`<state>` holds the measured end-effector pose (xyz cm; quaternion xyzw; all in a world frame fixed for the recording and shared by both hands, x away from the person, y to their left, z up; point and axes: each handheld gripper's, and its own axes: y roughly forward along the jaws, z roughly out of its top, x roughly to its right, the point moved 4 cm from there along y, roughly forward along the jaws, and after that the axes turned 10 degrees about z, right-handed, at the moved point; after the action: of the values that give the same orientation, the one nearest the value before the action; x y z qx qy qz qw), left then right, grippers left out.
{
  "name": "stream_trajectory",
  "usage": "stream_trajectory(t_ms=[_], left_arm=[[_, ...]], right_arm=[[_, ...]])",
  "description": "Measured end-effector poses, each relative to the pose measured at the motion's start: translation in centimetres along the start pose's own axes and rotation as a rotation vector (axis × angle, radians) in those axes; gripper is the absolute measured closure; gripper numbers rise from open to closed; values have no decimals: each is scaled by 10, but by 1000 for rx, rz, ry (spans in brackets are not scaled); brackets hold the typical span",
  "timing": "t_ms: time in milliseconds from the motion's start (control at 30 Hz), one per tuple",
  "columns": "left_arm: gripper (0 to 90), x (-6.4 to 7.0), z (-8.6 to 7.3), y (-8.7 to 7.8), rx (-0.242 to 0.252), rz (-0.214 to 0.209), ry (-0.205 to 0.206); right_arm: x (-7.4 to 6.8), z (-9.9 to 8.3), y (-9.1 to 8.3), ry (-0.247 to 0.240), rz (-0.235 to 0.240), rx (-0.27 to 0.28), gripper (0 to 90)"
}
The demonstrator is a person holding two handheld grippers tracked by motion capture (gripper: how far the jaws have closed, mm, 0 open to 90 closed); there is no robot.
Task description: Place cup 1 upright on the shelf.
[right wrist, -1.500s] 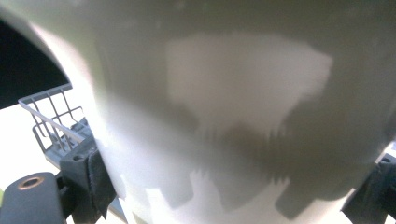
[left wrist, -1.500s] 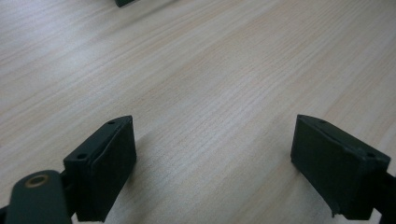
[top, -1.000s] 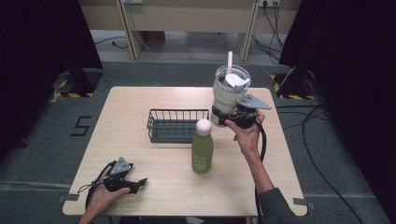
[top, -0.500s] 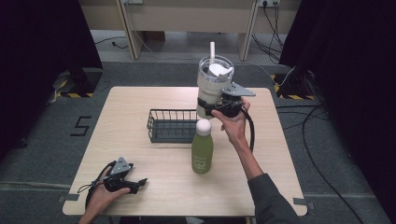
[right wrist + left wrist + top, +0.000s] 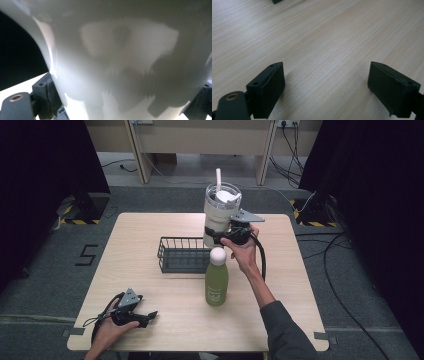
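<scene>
Aloft above the wire basket (image 5: 182, 254), a white tumbler (image 5: 218, 217) sits clamped in the right gripper (image 5: 226, 238) for carrying, while the left gripper (image 5: 145, 316) rests open on the table (image 5: 165, 330).

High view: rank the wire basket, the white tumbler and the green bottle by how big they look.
1. White tumbler, held up nearer the camera by the right gripper, so its lead is unsure.
2. Wire basket, wide but low.
3. Green bottle, close to the basket; ranking unsure.

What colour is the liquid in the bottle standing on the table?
The bottle holds a yellowish-green liquid and has a white cap. It shows best in the high view.
</scene>
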<state>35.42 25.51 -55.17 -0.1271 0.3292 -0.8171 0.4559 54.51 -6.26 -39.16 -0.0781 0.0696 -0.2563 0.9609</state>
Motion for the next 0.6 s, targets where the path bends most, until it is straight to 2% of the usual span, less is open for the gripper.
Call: stream_trajectory(t_ms=[67,333,600], left_arm=[[135,0,0,0,0,0,0],[136,0,0,0,0,0,0],[136,0,0,0,0,0,0]], right_arm=[[-3,-2,4,0,24,-8,109],[-6,-12,13,-32,47,-49,108],[-6,-22,17,-24,65,-68,108]])
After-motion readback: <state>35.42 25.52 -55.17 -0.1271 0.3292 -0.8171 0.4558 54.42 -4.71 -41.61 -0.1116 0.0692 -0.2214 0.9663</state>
